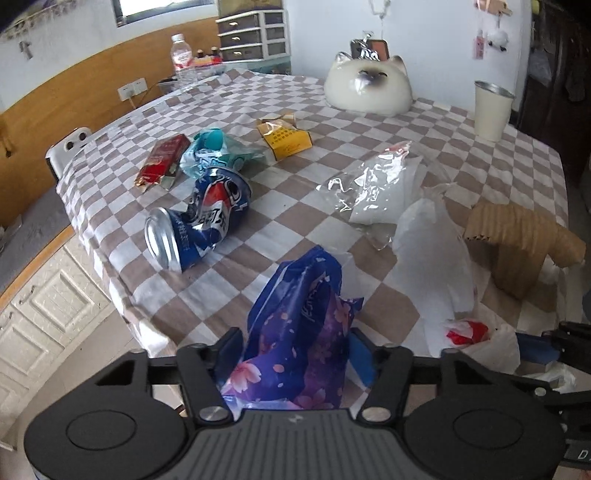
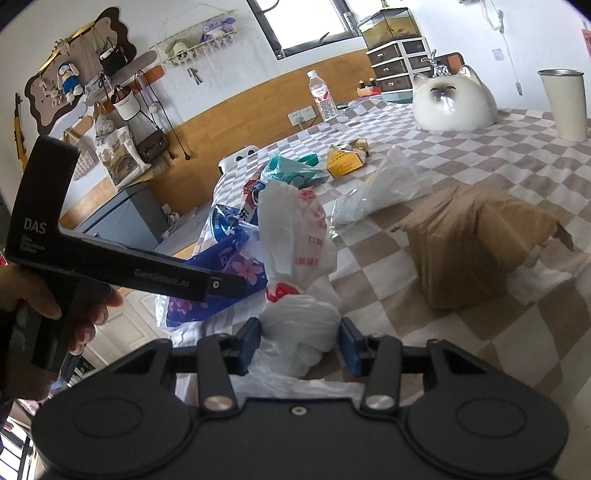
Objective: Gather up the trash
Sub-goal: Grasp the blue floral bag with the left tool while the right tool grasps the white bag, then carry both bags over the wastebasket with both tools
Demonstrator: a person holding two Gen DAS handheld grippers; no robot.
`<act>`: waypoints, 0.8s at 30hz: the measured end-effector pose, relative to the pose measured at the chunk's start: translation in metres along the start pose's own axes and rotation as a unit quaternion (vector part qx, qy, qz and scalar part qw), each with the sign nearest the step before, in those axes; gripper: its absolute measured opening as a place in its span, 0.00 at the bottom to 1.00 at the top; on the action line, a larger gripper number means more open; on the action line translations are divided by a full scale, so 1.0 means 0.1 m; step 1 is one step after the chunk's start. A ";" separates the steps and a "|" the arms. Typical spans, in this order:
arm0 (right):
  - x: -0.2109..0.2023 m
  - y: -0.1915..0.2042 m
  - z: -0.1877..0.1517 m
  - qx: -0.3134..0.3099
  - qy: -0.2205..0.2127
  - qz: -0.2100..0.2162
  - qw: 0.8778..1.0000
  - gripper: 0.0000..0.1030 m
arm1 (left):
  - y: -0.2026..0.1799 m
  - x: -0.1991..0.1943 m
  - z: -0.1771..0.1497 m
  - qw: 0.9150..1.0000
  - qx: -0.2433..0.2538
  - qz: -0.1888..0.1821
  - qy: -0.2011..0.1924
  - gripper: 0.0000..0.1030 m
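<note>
Between the left jaws, purple wrapper (image 1: 299,332).

A table draped in a brown-and-white checkered cloth (image 1: 369,122) holds a glossy white ceramic cat figure (image 1: 368,86) at its far edge, with a cream metal-rimmed cup (image 1: 491,110) to its right. A clear plastic water bottle (image 1: 183,59) stands at the far left corner, near grey plastic drawers (image 1: 253,35). A white wall socket (image 1: 132,88) sits on wooden panelling.
</note>
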State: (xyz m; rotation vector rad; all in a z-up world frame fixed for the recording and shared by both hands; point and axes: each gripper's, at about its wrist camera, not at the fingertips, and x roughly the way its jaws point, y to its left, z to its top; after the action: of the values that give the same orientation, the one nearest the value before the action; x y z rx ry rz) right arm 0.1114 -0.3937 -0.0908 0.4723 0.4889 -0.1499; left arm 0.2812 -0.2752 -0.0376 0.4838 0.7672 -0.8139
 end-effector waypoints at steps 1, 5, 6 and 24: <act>-0.01 0.01 0.00 0.000 0.000 -0.001 1.000 0.45 | -0.01 -0.02 -0.02 1.000 -0.003 0.002 -0.005 0.51; -0.06 0.07 -0.04 -0.009 -0.006 -0.003 1.000 0.45 | -0.03 -0.16 -0.13 0.999 -0.026 0.011 -0.032 0.36; -0.08 0.09 -0.06 -0.011 -0.008 -0.002 1.000 0.45 | -0.05 -0.22 -0.17 0.999 -0.030 0.018 -0.041 0.32; -0.39 0.42 -0.08 -0.046 -0.045 -0.004 0.998 0.44 | 0.10 -1.14 -0.87 0.978 -0.131 0.084 -0.143 0.22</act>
State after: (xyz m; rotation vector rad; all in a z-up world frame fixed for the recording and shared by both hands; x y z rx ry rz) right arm 0.0849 -0.3514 -0.0615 0.3714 0.4071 -0.1540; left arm 0.2017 -0.1596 -0.0048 0.1859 0.5482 -0.5978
